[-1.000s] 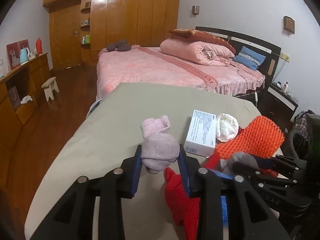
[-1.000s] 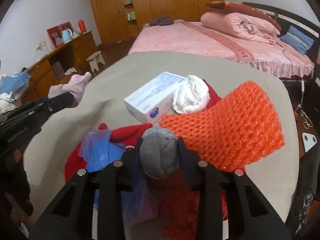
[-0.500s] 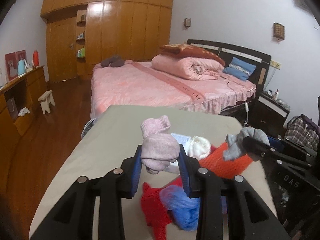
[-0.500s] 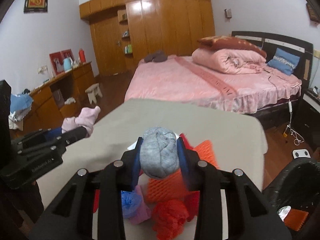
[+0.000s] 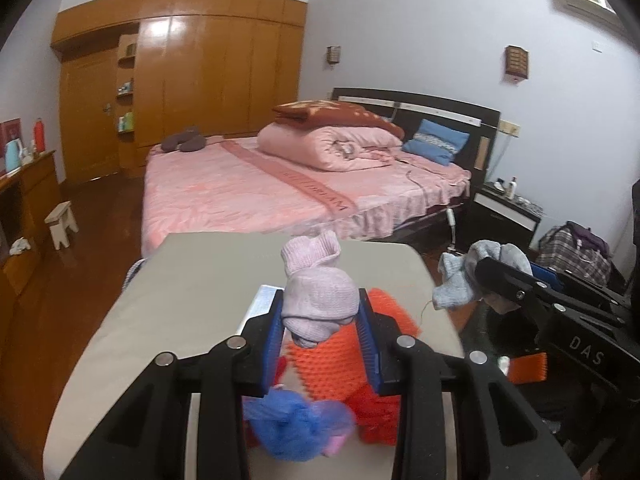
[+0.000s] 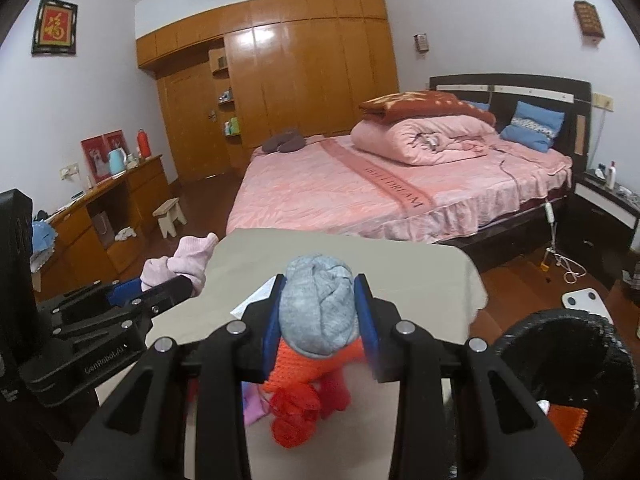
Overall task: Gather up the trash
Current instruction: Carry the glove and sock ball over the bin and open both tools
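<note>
Bedrm, beige table [image 5: 180, 304] w/ trash pile [image 5: 348, 364]

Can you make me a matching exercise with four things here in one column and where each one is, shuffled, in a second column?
Things
1. pink sock
2. grey sock
3. orange foam net
4. black bin

Places
A. lying on the table
B. on the floor beside the table
C. clamped in the left gripper
D. clamped in the right gripper

Pairs: 1-C, 2-D, 3-A, 4-B
</note>
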Tool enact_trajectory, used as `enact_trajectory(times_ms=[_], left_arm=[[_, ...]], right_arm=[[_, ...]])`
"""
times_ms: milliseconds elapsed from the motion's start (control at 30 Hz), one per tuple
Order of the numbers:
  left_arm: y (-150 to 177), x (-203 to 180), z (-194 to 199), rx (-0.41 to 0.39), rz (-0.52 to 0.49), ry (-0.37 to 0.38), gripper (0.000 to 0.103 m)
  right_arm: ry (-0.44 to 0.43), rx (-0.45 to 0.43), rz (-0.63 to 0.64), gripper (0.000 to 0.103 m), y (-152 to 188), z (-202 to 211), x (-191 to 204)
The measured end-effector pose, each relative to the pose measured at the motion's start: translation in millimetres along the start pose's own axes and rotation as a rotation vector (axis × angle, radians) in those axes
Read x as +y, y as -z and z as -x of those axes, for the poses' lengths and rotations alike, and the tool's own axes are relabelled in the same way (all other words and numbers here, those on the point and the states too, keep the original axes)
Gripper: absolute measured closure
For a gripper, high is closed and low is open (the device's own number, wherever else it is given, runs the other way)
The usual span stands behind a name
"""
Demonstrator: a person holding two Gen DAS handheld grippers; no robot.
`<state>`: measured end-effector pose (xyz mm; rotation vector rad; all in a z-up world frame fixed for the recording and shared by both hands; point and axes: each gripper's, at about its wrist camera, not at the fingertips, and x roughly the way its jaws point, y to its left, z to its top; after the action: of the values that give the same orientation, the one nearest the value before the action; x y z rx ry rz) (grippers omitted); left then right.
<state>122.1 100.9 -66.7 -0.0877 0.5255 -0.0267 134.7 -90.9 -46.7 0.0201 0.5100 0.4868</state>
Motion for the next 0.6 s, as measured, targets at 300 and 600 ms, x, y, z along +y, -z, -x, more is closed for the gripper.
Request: enact_trajectory(times_ms=[300,600], left_arm=[[-2,-52,-5,0.004,-0.043,0.101,0.069],[2,-114,-15,0.014,-0.114,0.215,0.069]], right_arm=[[0.094,-0.019,-0.049,0.070,12,33,-44],[0.234,-0.025,-0.113,0.070,33,69,-100]])
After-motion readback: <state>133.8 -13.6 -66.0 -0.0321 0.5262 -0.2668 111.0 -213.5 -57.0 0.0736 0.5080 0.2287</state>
